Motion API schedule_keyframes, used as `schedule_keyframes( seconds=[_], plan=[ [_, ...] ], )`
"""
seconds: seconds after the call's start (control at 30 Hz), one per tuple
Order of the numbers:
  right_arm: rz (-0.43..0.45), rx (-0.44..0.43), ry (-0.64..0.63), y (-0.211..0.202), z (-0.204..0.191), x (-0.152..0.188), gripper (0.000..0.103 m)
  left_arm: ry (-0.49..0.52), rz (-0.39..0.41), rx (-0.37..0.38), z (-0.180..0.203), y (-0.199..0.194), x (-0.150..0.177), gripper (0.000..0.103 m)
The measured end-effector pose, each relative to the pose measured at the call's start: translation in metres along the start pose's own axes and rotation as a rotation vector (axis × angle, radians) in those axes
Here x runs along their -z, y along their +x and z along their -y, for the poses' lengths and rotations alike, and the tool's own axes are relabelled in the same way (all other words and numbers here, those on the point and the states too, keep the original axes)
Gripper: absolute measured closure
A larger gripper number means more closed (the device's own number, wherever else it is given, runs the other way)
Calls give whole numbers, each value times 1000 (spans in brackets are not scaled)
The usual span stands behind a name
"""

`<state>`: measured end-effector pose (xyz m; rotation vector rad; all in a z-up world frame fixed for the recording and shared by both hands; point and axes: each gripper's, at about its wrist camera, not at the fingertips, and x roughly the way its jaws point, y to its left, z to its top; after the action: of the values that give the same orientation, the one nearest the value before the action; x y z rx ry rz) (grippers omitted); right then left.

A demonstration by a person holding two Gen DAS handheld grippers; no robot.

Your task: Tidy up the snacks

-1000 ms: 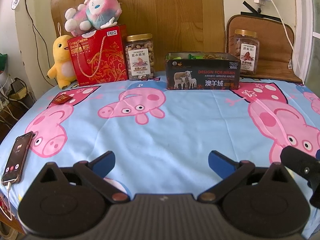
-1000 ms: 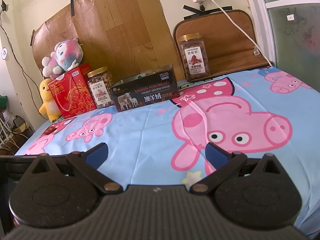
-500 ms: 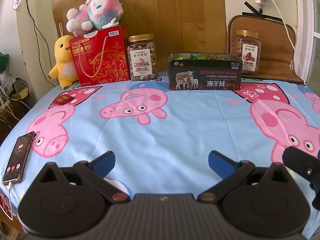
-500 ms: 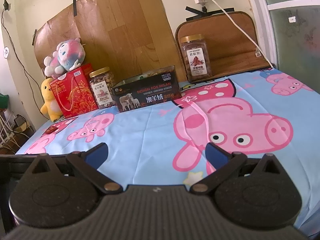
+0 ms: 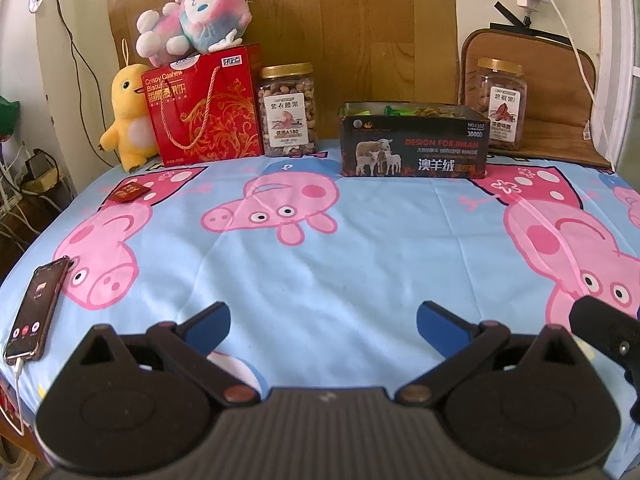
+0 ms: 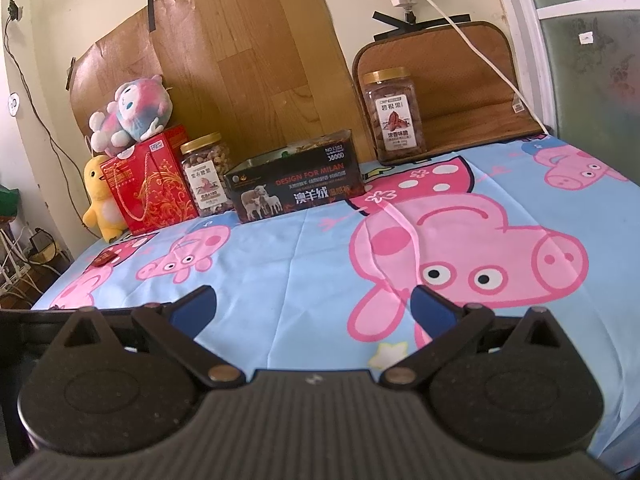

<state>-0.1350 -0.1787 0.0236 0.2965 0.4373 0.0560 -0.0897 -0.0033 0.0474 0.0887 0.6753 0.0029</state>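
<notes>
An open black box [image 5: 414, 146] with snack packets inside stands at the back middle of the table; it also shows in the right wrist view [image 6: 296, 184]. A small red snack packet [image 5: 129, 192] lies at the far left, also visible in the right wrist view [image 6: 105, 258]. My left gripper [image 5: 322, 320] is open and empty near the front edge. My right gripper [image 6: 314, 302] is open and empty, also near the front edge, to the right of the left one.
A red gift box [image 5: 204, 106] with a plush toy [image 5: 192, 20] on it, a yellow duck plush [image 5: 128, 112] and a nut jar [image 5: 288, 110] line the back left. Another jar [image 5: 500, 102] stands back right. A phone [image 5: 34, 310] lies at the front left edge.
Both grippers have tilted or shifted very slightly; the scene sits a little lower in both views. Nothing on the table has moved.
</notes>
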Motion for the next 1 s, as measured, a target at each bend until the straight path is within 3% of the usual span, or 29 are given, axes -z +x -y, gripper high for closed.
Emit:
schedule_keyframes(
  seconds=[1.0],
  plan=[
    [-16, -20, -9, 4, 2, -2, 0, -22, -31, -6, 0, 4, 0, 0]
  ],
)
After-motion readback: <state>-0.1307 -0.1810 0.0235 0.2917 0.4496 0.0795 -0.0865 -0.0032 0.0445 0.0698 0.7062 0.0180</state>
